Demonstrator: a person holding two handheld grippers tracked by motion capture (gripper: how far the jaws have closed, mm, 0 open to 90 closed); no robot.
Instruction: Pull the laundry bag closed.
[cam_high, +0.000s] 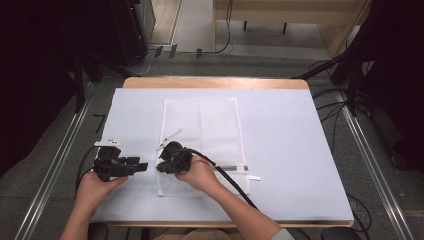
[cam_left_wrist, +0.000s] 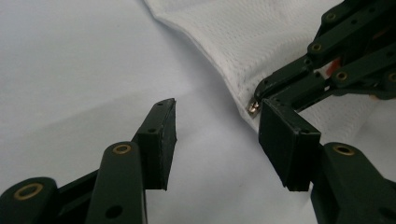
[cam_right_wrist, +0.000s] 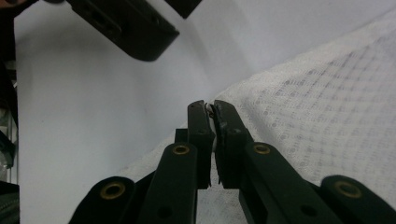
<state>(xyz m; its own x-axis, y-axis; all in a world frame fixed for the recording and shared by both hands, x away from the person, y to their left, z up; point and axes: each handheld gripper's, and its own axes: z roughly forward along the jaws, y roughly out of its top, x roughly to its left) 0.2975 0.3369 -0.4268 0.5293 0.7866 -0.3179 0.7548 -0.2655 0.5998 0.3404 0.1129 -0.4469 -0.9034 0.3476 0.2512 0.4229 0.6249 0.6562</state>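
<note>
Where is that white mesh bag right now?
The white mesh bag lies flat mid-table in the high view, its near-left edge pinched by the right tool.

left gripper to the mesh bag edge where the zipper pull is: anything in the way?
Nothing lies on the table between them. The left gripper is open, facing the mesh bag edge over bare white cover. The right gripper is shut on the zipper pull at that edge, crowding the spot.

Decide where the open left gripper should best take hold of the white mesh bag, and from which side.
Grip the mesh bag at its left edge, beside the zipper pull that the right gripper pinches. Come in from the left, low over the table cover: the bag lies flat, so likely only that edge fits between the left gripper's jaws.
</note>
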